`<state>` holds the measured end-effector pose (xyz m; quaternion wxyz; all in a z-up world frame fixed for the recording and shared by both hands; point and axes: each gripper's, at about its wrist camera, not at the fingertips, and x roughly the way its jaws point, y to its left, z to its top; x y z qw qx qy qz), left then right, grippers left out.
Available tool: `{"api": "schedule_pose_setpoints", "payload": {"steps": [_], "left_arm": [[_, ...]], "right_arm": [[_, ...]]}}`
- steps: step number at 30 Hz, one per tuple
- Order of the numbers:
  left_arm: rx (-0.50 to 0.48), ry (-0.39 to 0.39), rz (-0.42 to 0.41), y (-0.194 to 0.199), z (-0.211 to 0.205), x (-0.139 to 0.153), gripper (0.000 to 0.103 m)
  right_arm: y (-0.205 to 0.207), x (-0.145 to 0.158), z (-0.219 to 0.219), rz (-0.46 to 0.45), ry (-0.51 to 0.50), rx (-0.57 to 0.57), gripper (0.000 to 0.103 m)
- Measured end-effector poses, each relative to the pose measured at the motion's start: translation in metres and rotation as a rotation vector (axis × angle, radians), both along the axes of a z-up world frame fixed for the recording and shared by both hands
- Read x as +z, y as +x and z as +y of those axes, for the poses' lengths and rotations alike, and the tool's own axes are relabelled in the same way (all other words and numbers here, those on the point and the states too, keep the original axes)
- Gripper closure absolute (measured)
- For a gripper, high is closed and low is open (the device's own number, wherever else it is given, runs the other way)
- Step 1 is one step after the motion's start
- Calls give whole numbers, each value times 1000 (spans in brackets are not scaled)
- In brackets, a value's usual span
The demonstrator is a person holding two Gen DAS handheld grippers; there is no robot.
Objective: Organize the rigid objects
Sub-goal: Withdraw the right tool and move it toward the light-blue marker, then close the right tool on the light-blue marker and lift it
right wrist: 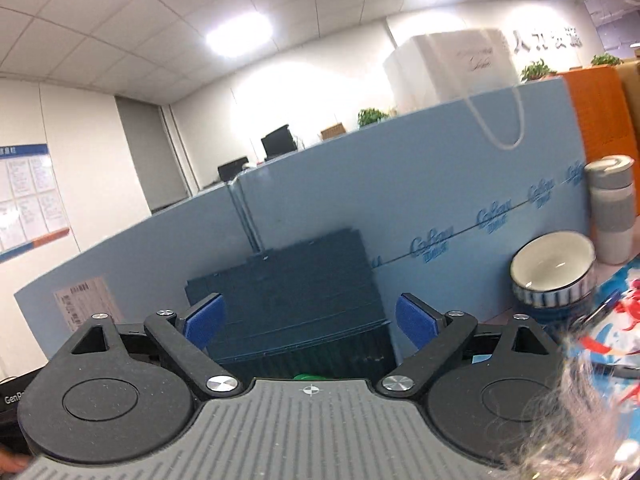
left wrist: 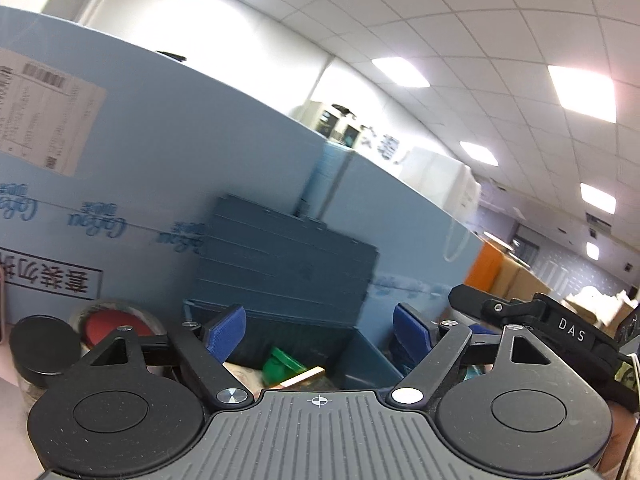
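My left gripper (left wrist: 318, 330) is open and empty, held above a dark blue plastic box (left wrist: 360, 364) whose lid (left wrist: 280, 264) stands open against the light blue panel. Inside the box lie a green object (left wrist: 280, 362) and a tan flat piece (left wrist: 306, 376). My right gripper (right wrist: 310, 322) is open and empty, facing the same dark blue box (right wrist: 296, 312); a bit of green (right wrist: 304, 376) shows just below it. The right gripper's black body (left wrist: 560, 328) appears at the right of the left wrist view.
A black-lidded jar (left wrist: 38, 348) and a tape roll with a red centre (left wrist: 112, 326) sit left of the box. A blue-striped bowl (right wrist: 554, 276) and a grey-banded tumbler (right wrist: 610, 208) stand at the right. A light blue foam panel (right wrist: 400, 200) walls the back.
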<state>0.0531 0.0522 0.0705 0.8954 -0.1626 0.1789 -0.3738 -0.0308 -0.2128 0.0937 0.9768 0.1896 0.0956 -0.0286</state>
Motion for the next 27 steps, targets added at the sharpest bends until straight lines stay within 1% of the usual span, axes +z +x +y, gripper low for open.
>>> {"api": "schedule_pose_setpoints", "payload": {"steps": [2,6,9,12,16,22,27], "left_arm": [[-30,6,-15,-6,-5,3,20],[-70,28,-56,-19,-17,7,12],[-82,55,-77,-27,-28,6,9],[-85,84,-92,-32,-38,3,7],[-85,115,-93,-37,-51,-4,7],[-104,208,-76,-42,-75,-20,7],[-102,252,-68,-45,-83,-28,7]], "right_arm": [[-11,0,-6,-14,-6,-12,10],[-33,-5,-21,-31,-1,-60,9],[-46,-11,-36,-25,20,-88,8],[-57,-17,-50,-21,35,-122,8],[-68,-24,-68,-9,50,-155,8],[-83,-37,-87,7,59,-181,7],[-87,-47,-95,30,71,-189,7]]}}
